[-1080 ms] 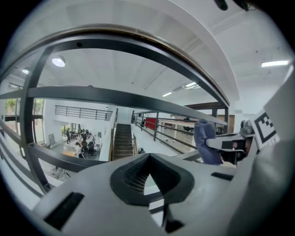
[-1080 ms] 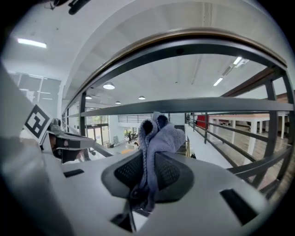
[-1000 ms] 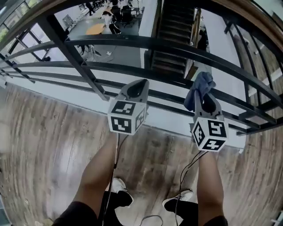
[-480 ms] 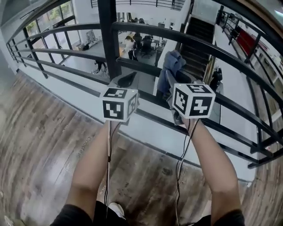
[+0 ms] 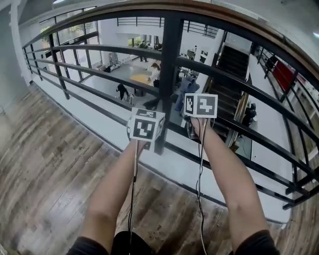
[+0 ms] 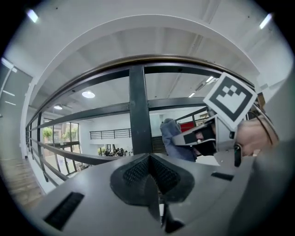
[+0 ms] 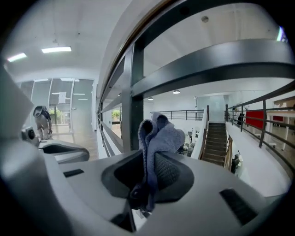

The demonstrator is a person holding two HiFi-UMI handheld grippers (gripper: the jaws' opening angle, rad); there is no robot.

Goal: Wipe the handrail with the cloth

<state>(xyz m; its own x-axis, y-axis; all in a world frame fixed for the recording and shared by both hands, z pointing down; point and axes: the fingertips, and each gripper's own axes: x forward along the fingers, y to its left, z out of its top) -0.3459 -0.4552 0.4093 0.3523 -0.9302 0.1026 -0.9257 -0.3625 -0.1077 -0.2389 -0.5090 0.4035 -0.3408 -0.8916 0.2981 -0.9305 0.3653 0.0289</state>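
Two hand-held grippers: left hand-held gripper (image 6: 150, 179), right hand-held gripper (image 7: 146, 180); one blue cloth (image 7: 160, 136); one wood-topped handrail (image 5: 169, 8).

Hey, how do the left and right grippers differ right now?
The right gripper clamps a blue cloth; the left gripper is shut on nothing. In the head view the right gripper sits higher than the left gripper. Both face the railing.

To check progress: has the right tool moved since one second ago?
Yes. The right tool, holding the cloth, moved left: it was far right of the post, now just right of it.
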